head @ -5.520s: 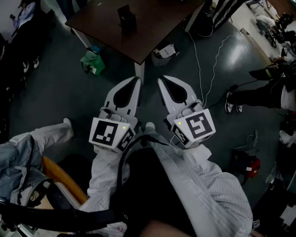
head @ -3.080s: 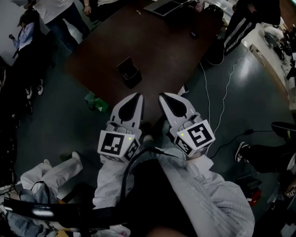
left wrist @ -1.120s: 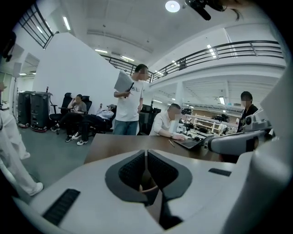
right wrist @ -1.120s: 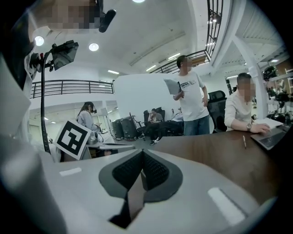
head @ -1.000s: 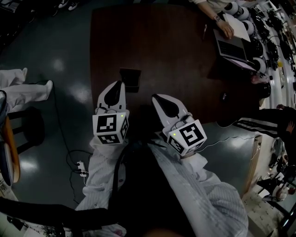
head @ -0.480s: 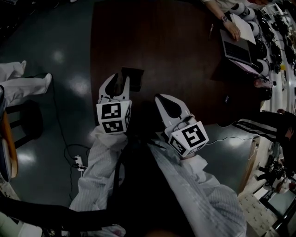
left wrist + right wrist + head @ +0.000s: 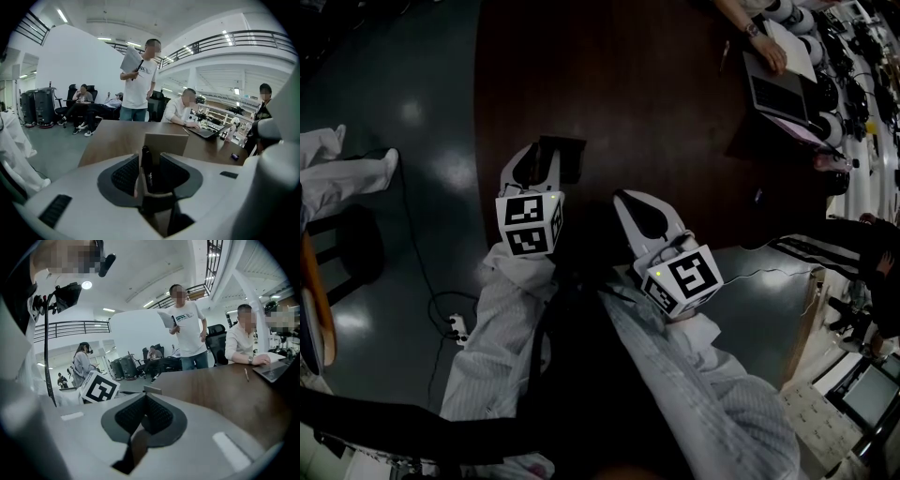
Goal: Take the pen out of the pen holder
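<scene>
A dark square pen holder (image 7: 565, 157) stands near the left edge of the brown table (image 7: 656, 112). In the left gripper view the pen holder (image 7: 166, 142) is just beyond the jaws, and a black pen (image 7: 146, 165) stands upright in it. My left gripper (image 7: 534, 161) is at the holder with its jaws opening. The pen shows between the jaws of the left gripper (image 7: 151, 161), and the pads do not press on it. My right gripper (image 7: 634, 200) hangs over the table's near edge, shut and empty. In its own view the right gripper (image 7: 146, 400) shows its pads together.
A seated person works at a laptop (image 7: 778, 89) at the table's far right, and a pen (image 7: 245, 374) lies near that person's hand. Another person (image 7: 138, 79) stands behind the table with papers. A power strip (image 7: 455, 328) and cable lie on the floor at left.
My left gripper has gone forward and down to the pen holder, and its jaws have gone from shut to open. The right gripper has barely moved.
</scene>
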Available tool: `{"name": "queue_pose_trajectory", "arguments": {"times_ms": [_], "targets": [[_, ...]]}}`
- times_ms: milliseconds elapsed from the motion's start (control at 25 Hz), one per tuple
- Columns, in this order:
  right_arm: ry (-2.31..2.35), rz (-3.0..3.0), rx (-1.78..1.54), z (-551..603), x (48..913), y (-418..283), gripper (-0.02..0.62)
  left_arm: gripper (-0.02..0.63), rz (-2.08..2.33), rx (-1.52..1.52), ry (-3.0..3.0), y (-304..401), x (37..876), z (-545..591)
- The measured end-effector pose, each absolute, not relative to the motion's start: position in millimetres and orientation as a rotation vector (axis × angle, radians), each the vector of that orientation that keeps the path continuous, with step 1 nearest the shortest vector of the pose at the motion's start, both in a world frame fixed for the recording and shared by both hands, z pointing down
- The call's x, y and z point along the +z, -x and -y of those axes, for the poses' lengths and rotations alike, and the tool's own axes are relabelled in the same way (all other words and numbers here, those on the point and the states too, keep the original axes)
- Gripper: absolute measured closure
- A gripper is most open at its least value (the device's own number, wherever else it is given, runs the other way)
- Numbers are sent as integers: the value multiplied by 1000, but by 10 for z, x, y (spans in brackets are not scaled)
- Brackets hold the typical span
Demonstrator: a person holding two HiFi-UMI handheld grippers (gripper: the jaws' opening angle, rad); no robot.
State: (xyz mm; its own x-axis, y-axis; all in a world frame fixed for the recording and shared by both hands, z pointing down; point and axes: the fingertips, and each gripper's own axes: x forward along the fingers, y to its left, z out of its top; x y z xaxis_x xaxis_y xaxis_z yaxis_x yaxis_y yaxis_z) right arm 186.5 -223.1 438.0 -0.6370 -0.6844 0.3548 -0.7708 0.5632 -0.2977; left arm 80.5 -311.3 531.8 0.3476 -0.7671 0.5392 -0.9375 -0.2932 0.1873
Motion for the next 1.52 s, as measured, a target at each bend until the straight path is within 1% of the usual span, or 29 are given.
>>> {"name": "queue_pose_trajectory", "arguments": {"times_ms": [320, 400, 440, 880, 1520], "targets": [[-1234, 2586, 648, 2224, 4392, -1938, 592, 491, 1489, 474, -2141, -863, 5362, 3125], [-1236, 2583, 651, 2232, 4401, -1958, 592, 545, 1500, 470, -2134, -860, 5362, 3130], [-1237, 2583, 652, 2234, 4399, -1955, 592, 551, 1502, 467, -2132, -851, 5361, 3127], [-1241, 2605, 625, 2200, 4331, -1879, 592, 560, 1513, 422, -2174, -781, 5194, 3038], [-1278, 2728, 451, 2101, 3784, -1705, 592, 560, 1559, 178, -2434, -693, 3756, 2511]]}}
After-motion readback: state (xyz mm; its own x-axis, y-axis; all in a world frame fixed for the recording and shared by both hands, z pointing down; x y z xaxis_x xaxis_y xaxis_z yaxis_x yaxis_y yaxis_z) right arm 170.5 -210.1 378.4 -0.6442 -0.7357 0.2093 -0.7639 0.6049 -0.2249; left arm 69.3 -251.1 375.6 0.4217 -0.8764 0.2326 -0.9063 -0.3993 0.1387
